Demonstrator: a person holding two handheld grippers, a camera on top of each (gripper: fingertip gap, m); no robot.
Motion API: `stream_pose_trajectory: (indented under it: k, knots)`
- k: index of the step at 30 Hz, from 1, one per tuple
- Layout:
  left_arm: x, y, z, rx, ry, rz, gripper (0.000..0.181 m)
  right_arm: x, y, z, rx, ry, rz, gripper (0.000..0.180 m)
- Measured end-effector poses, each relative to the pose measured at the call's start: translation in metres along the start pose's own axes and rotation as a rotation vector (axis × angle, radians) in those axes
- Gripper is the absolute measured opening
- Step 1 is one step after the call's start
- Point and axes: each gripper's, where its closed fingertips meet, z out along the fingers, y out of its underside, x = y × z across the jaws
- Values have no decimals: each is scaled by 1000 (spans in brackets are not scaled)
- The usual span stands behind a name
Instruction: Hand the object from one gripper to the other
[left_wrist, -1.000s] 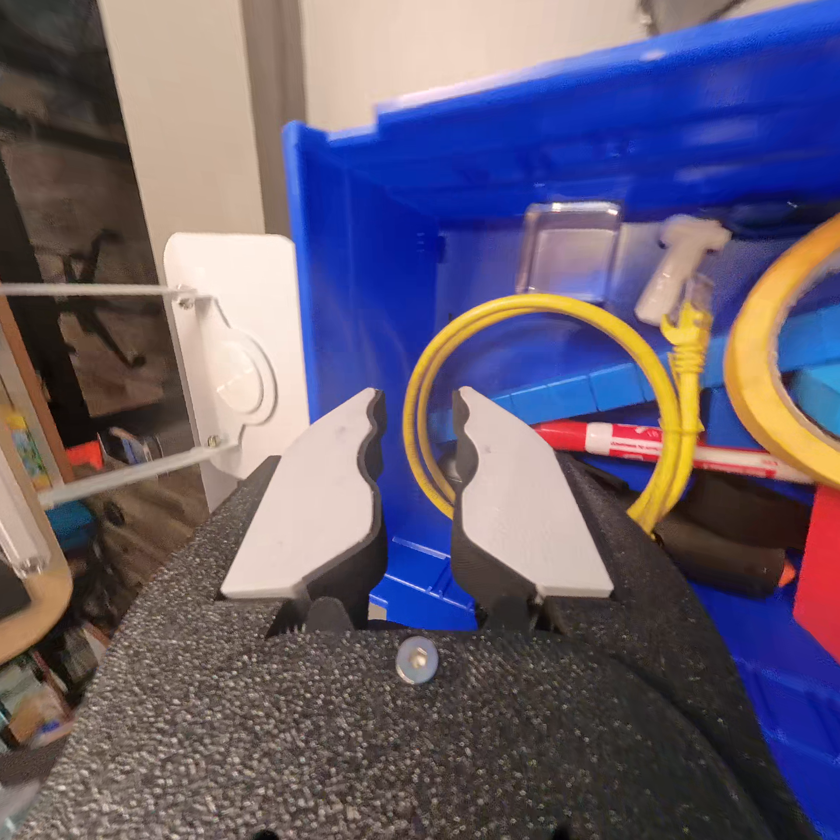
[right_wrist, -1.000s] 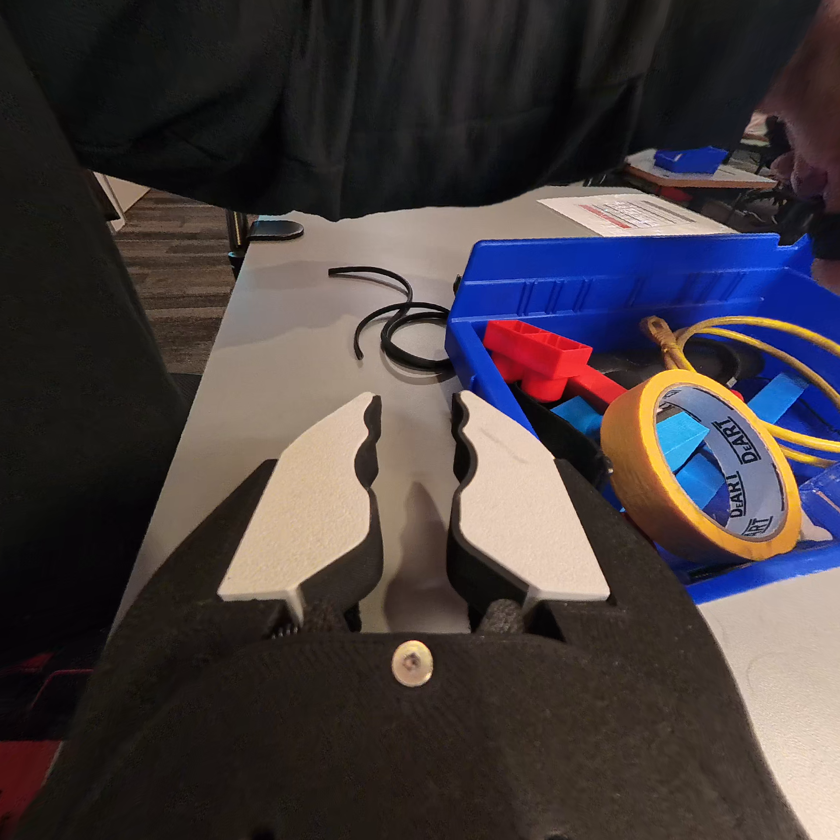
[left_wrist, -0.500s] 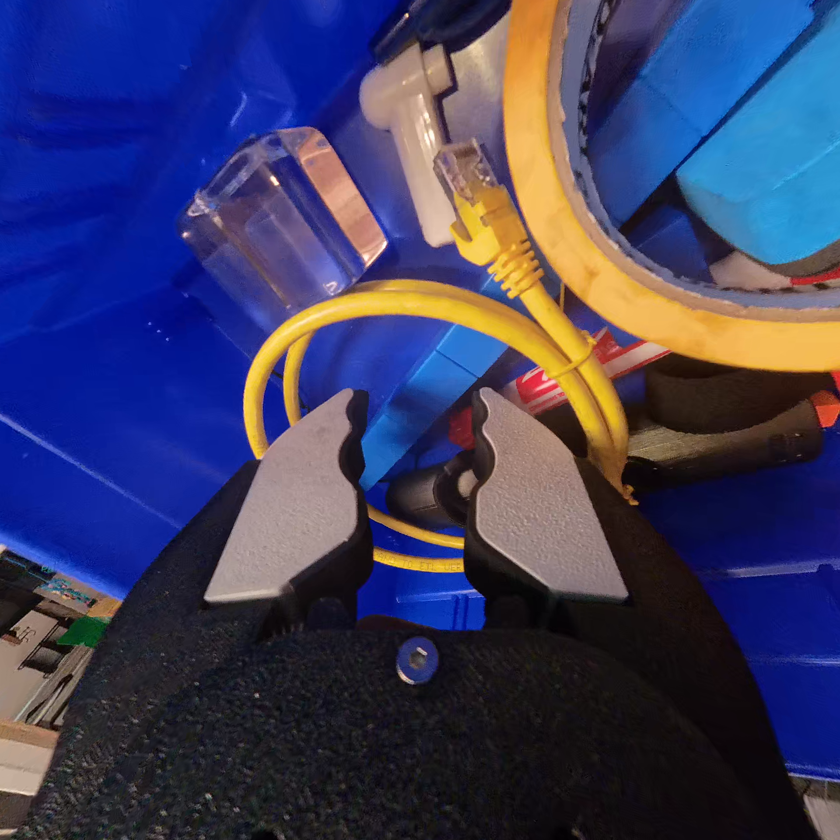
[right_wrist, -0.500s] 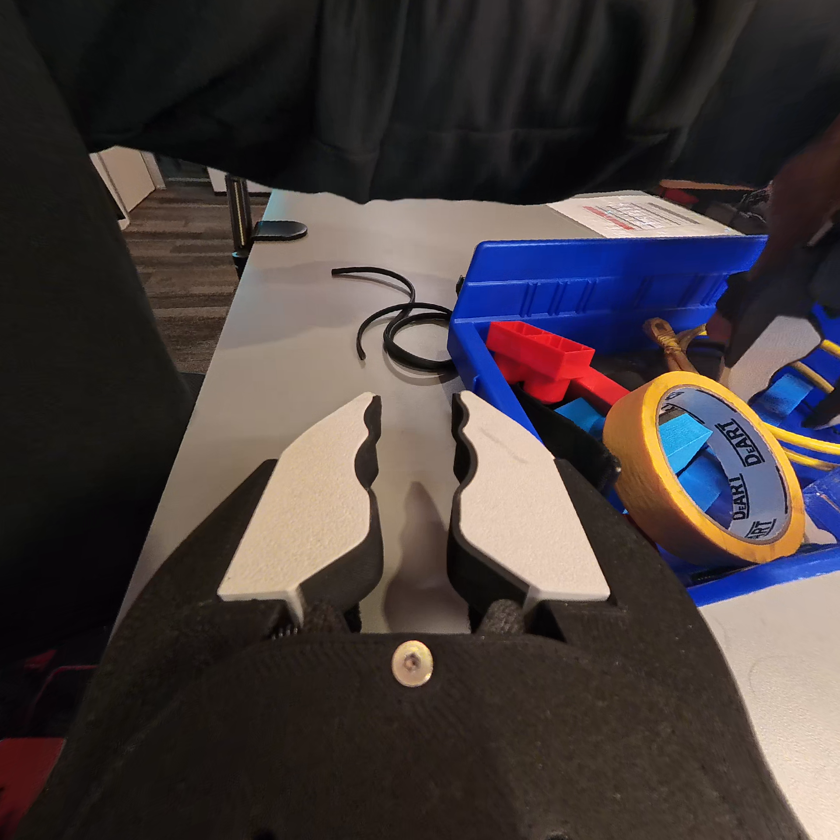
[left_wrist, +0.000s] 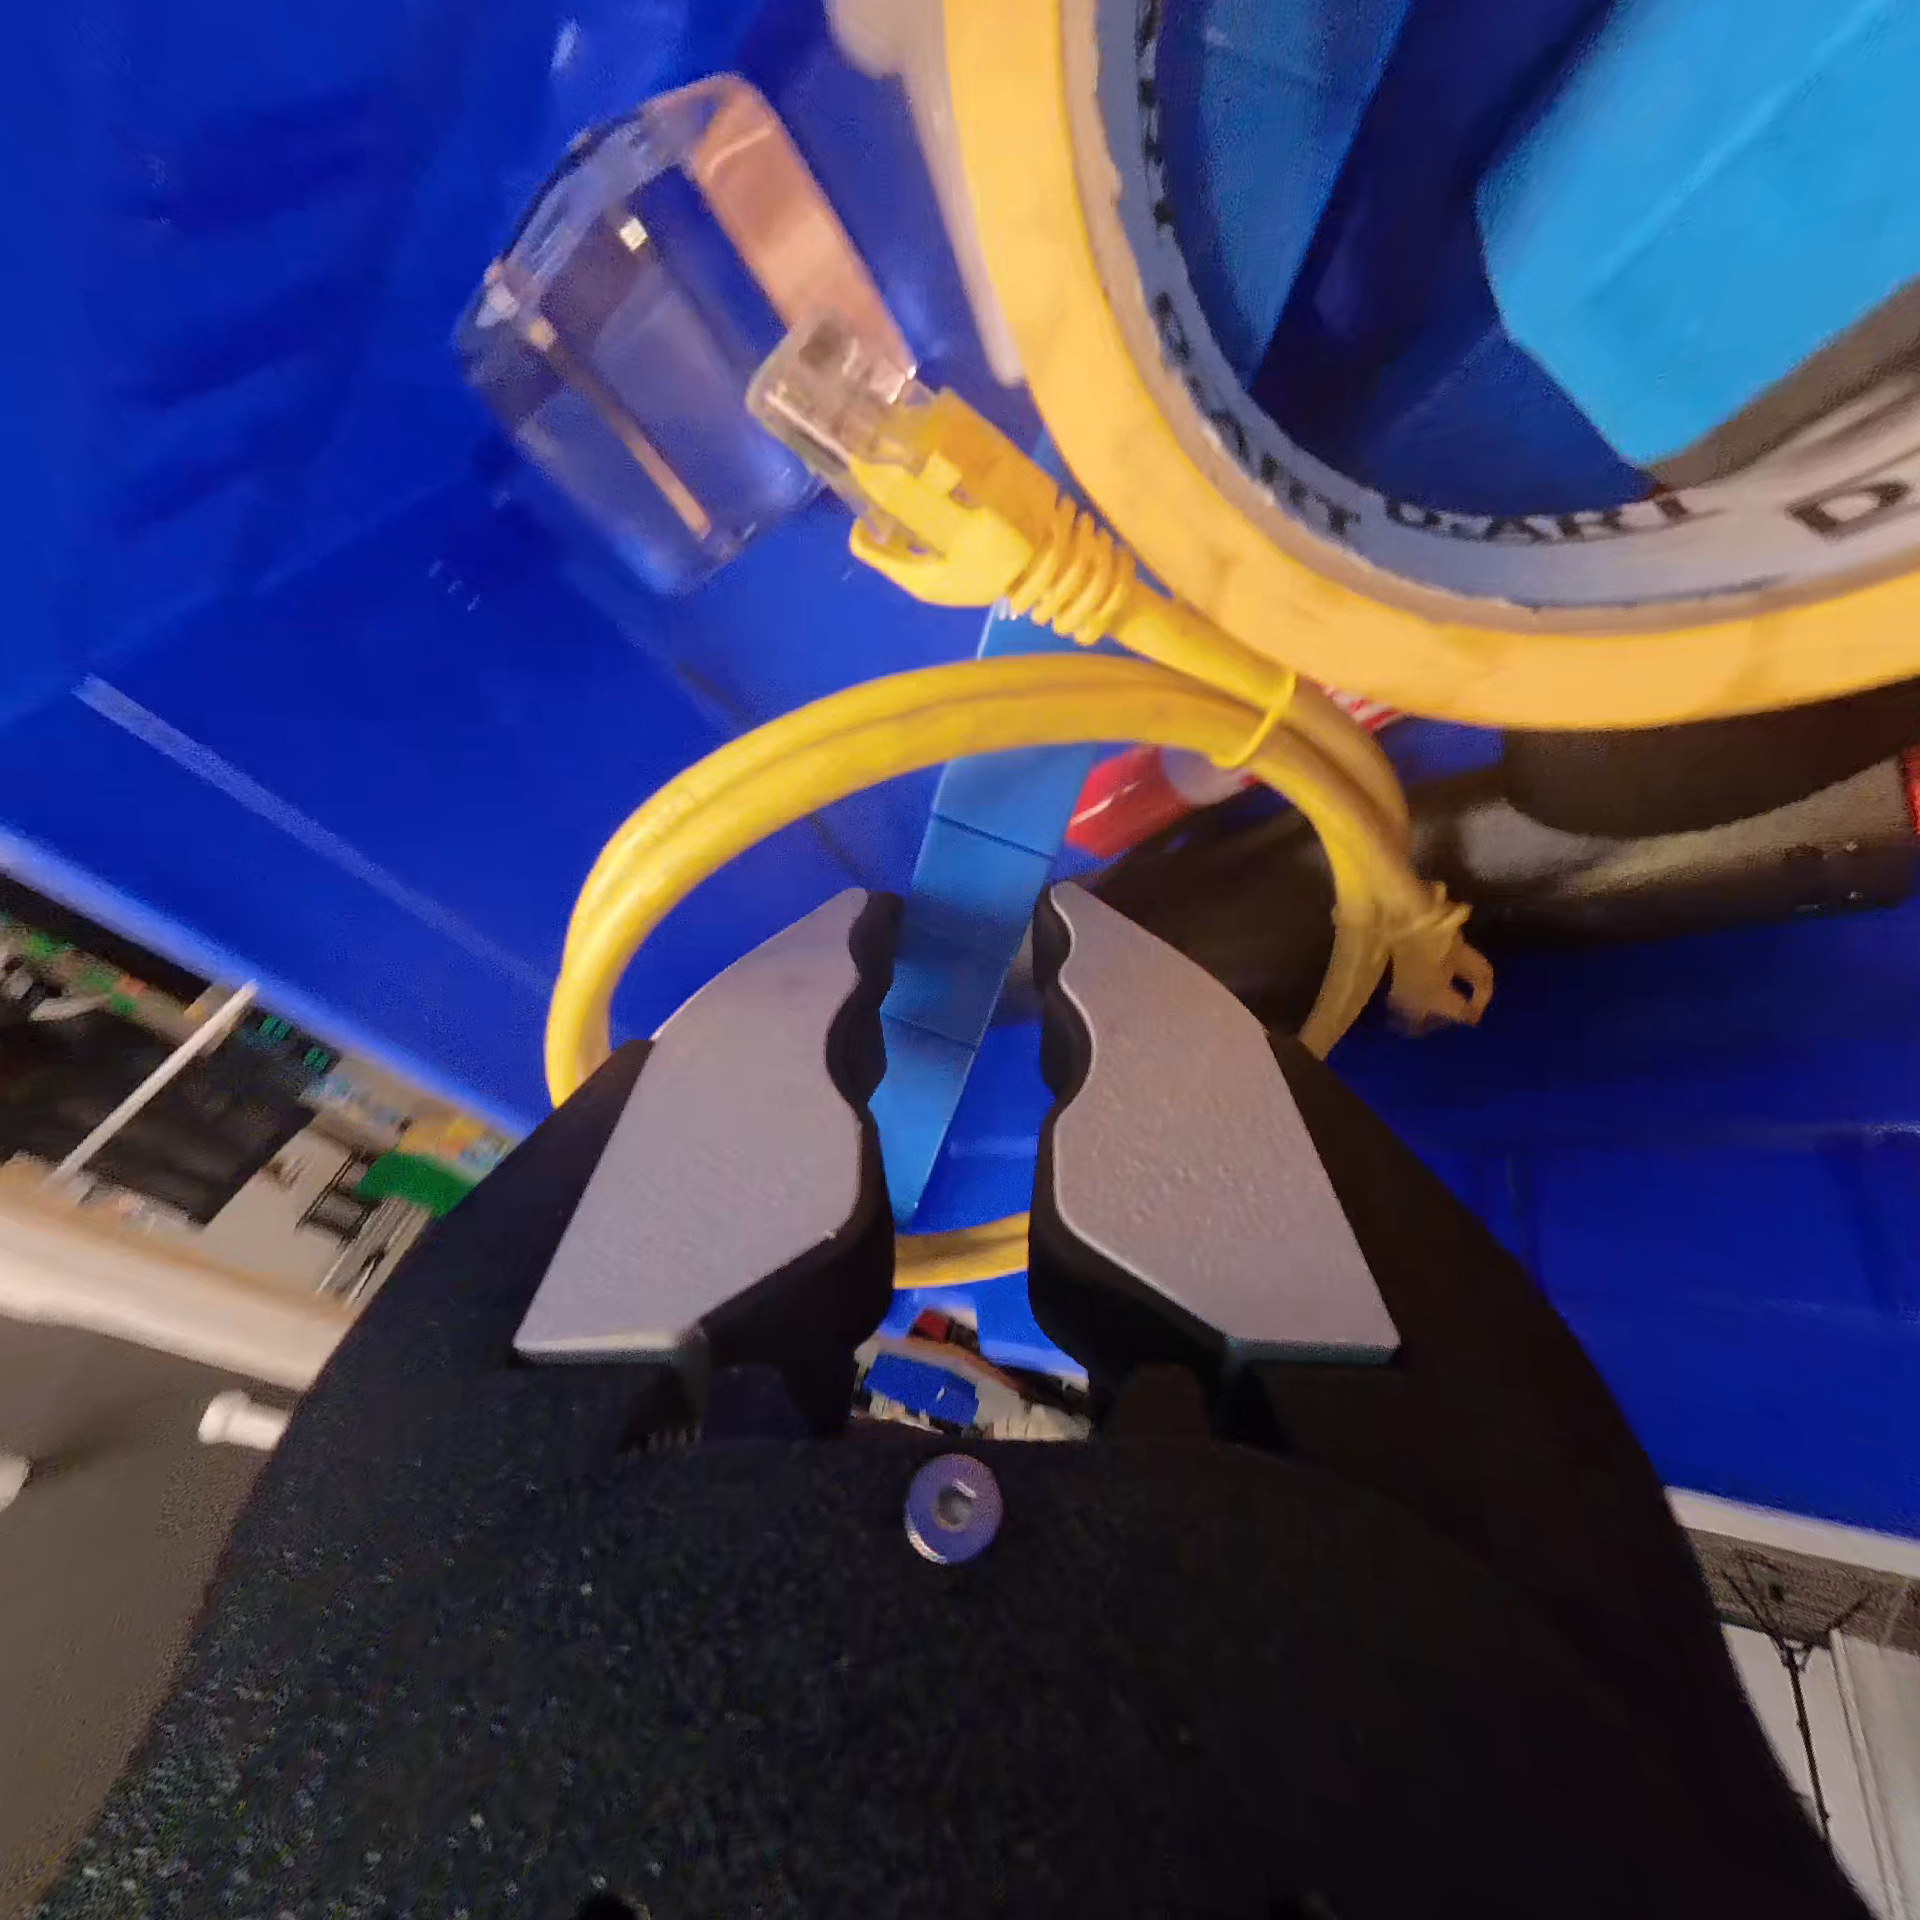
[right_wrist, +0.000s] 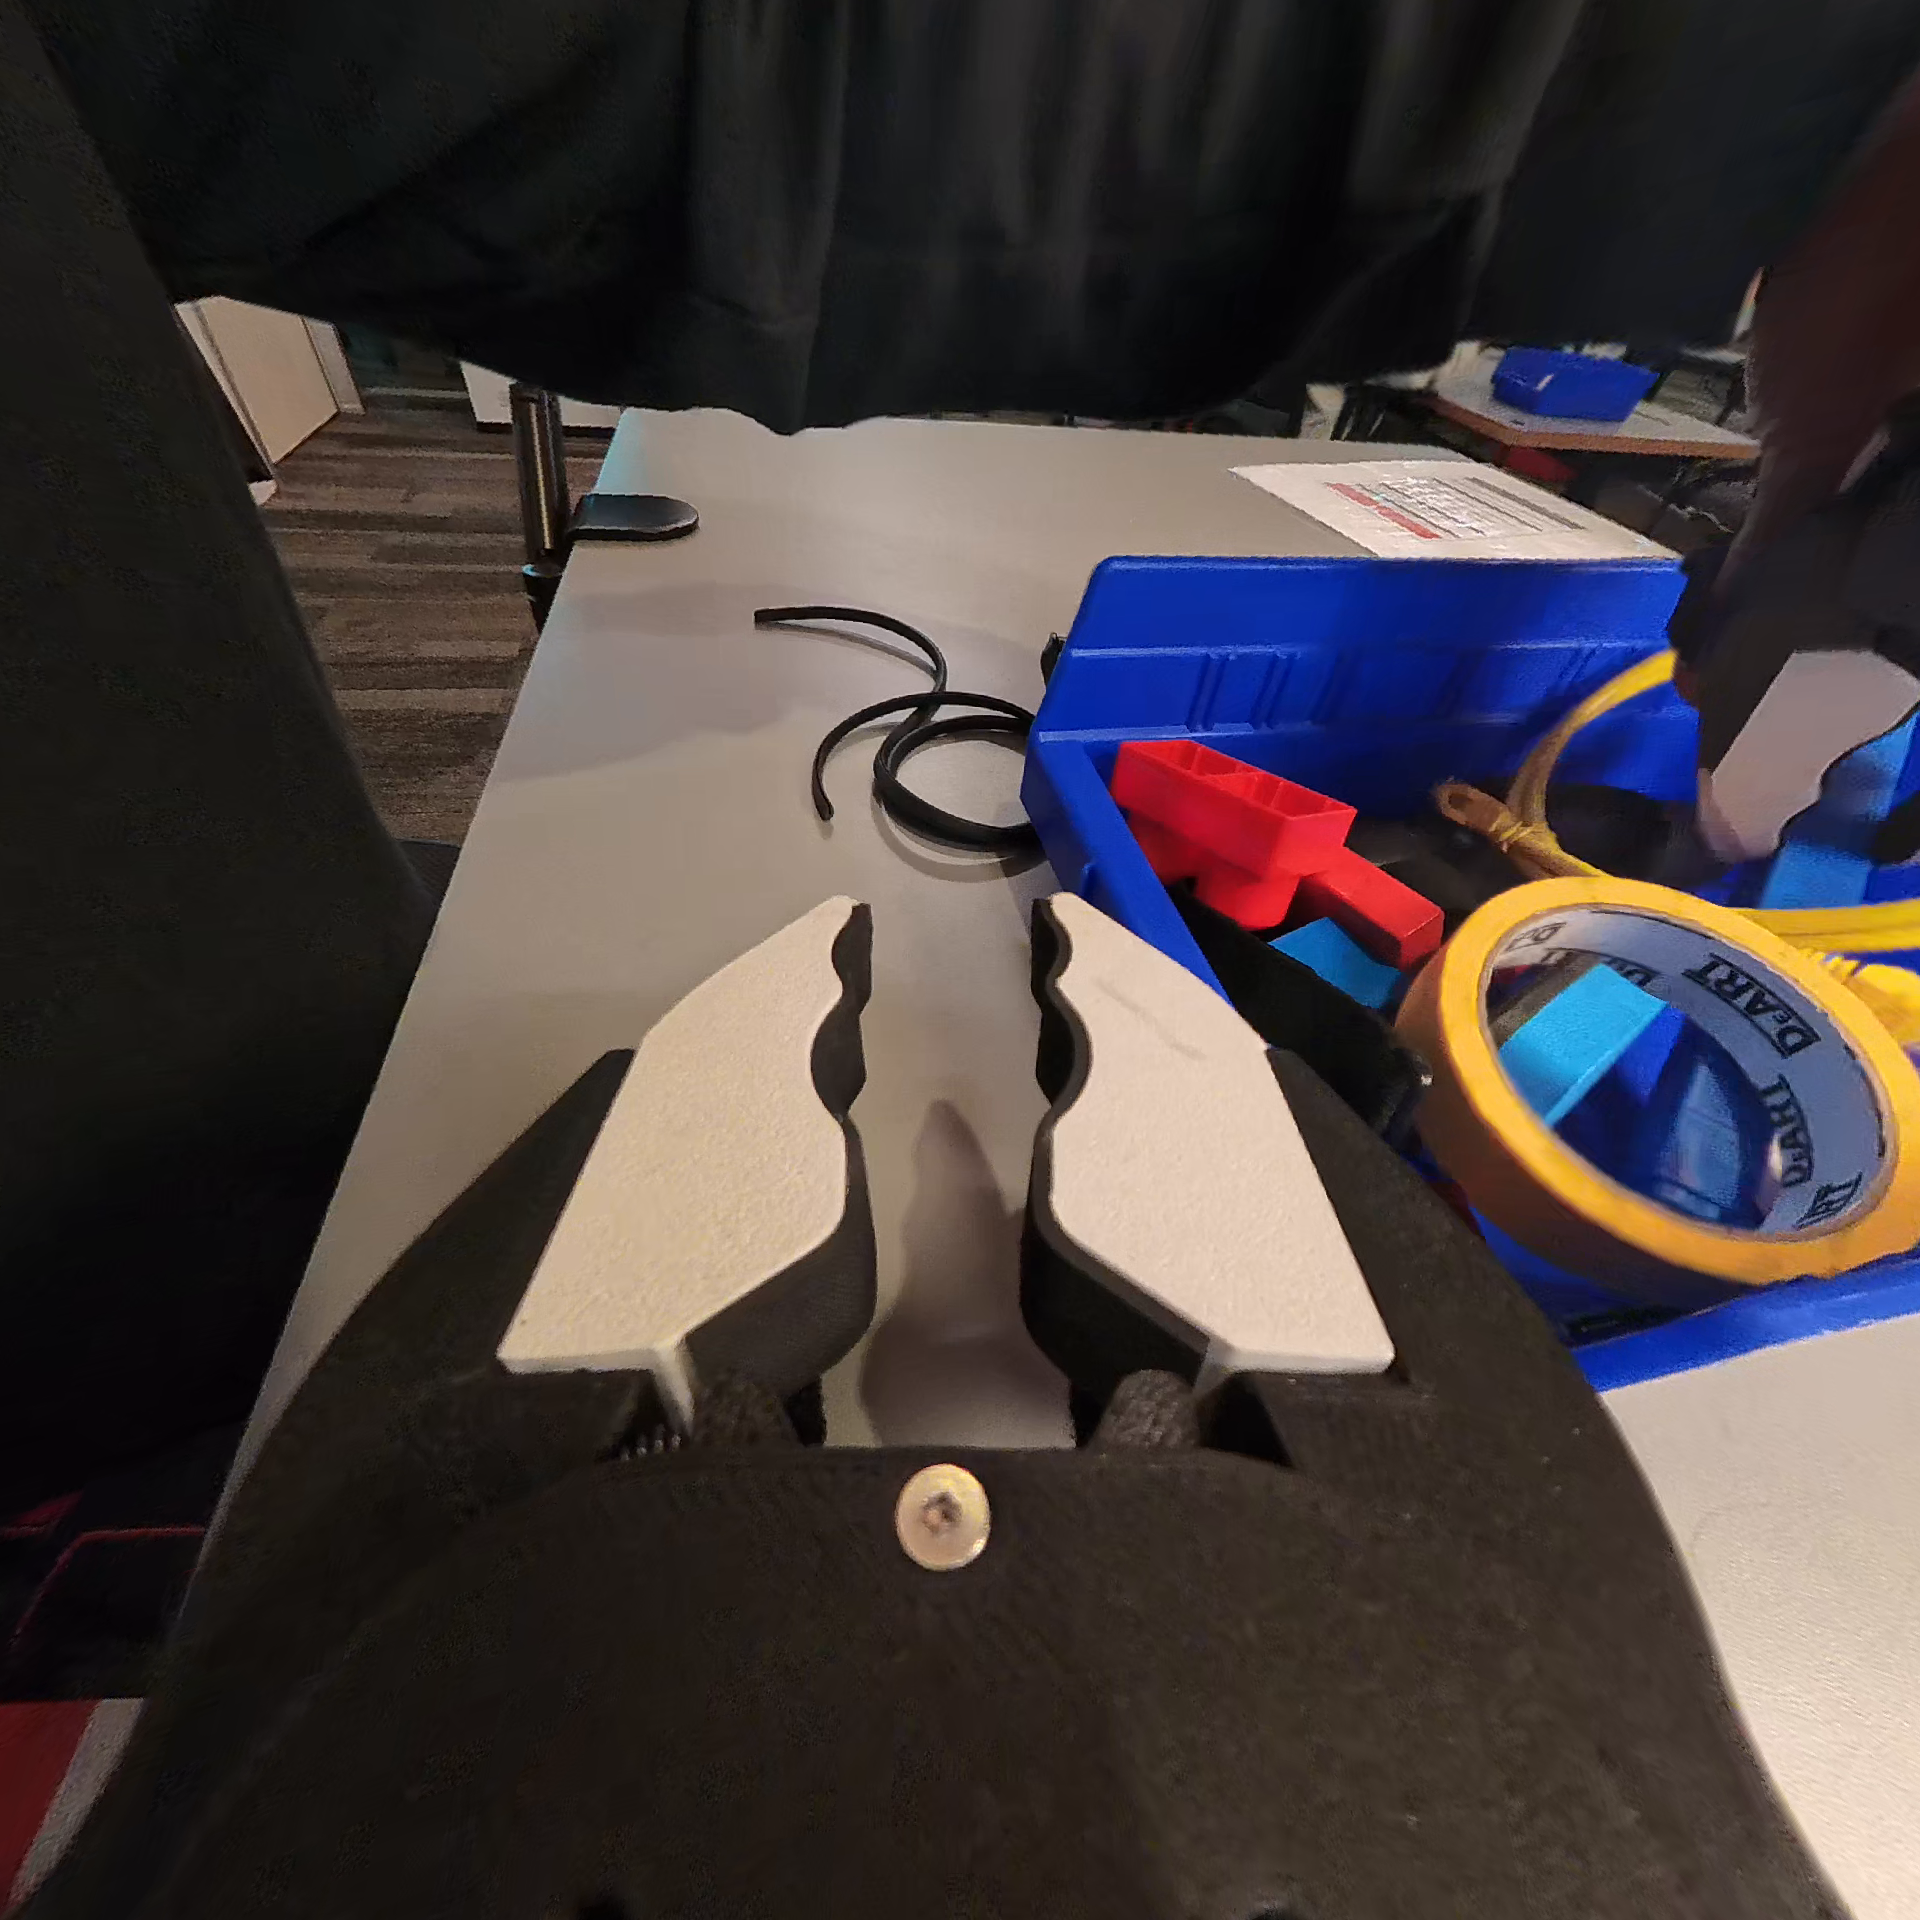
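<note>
My left gripper (left_wrist: 956, 914) is down inside the blue bin (left_wrist: 312, 520). A light blue segmented strip (left_wrist: 997, 810) stands between its jaws and fills the gap at the tips. A looped yellow network cable (left_wrist: 831, 727) curves around the fingers. The right wrist view shows this gripper as a dark shape (right_wrist: 1766, 727) over the strip (right_wrist: 1818, 842). My right gripper (right_wrist: 945, 914) is open and empty, low over the grey table (right_wrist: 675, 831) just left of the bin (right_wrist: 1351, 644).
The bin also holds a yellow tape roll (right_wrist: 1558, 1195), a red plastic piece (right_wrist: 1236, 821), a clear block (left_wrist: 644, 364) and dark tools. A black cord (right_wrist: 914, 748) lies on the table beside the bin. A person's dark clothing fills the top of the right wrist view. The gap from one gripper's tips to the other's is roughly 25 cm.
My left gripper dropped deeper into the bin, turned, and narrowed its jaws around the light blue strip. My right gripper stayed in place and open.
</note>
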Motion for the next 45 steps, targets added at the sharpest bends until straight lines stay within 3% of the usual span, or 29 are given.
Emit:
stream_pose_trajectory:
  k: [8,17,23,27,31,36,39,45]
  knots:
    - [-14,24,-50,-30,-366,-203,24,-2,-5,-2,19,14,-39,29]
    - [-12,34,-97,147,-796,-576,24,-9,-23,-8,83,15,-76,28]
    - [6,18,-95,416,-773,-824,24,12,-50,-39,146,89,-84,23]
    - [14,6,-96,578,-723,-915,24,58,-80,-74,178,266,-168,24]
    - [17,1,-104,673,-694,-917,23,114,-100,-94,103,470,-335,34]
    - [19,-14,-116,843,-677,-882,23,157,-107,-82,-15,499,-473,57]
    - [21,-16,-117,854,-688,-865,23,170,-102,-67,-128,483,-572,65]
    - [27,-20,-120,853,-703,-783,22,186,-95,-54,-301,482,-772,69]
